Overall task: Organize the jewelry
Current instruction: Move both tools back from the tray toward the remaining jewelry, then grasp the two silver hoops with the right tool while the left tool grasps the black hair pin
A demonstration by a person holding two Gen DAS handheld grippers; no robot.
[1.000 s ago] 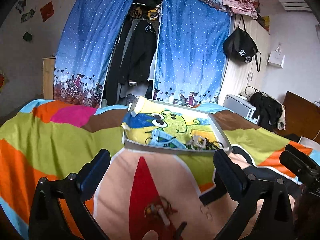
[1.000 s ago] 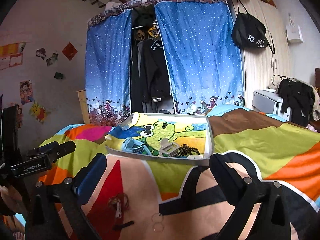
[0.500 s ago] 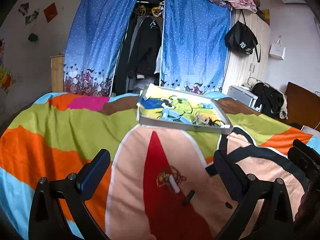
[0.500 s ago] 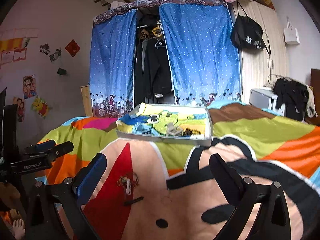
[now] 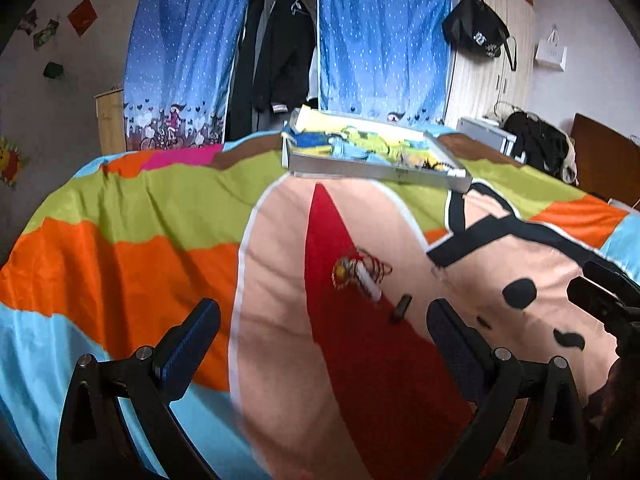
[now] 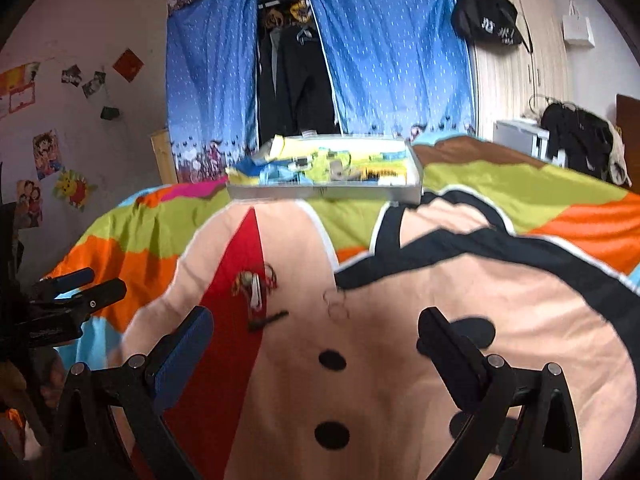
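A shallow grey tray [image 5: 340,166] [image 6: 320,192] with a yellow cartoon lining lies at the far side of the bed and holds several small jewelry pieces. On the bedspread's red patch lies a gold-and-red ornament with a white bar [image 5: 360,272] [image 6: 254,284], a small dark clip [image 5: 401,307] [image 6: 267,320] just in front of it, and thin wire hoops [image 6: 335,304] to its right. My left gripper [image 5: 322,320] is open above the bedspread, short of these pieces. My right gripper [image 6: 316,332] is open too, with nothing between its fingers.
The bed carries a bright cartoon bedspread [image 5: 140,216]. Behind it hang blue curtains [image 5: 180,40] around a dark wardrobe opening. A black bag [image 5: 476,32] hangs at right above a white cabinet [image 6: 516,136]. The left gripper shows at the left edge of the right wrist view.
Both grippers have pulled back and risen from the tray. The tray looks smaller and farther, and more bedspread and the loose pieces have come into view. Both stay open.
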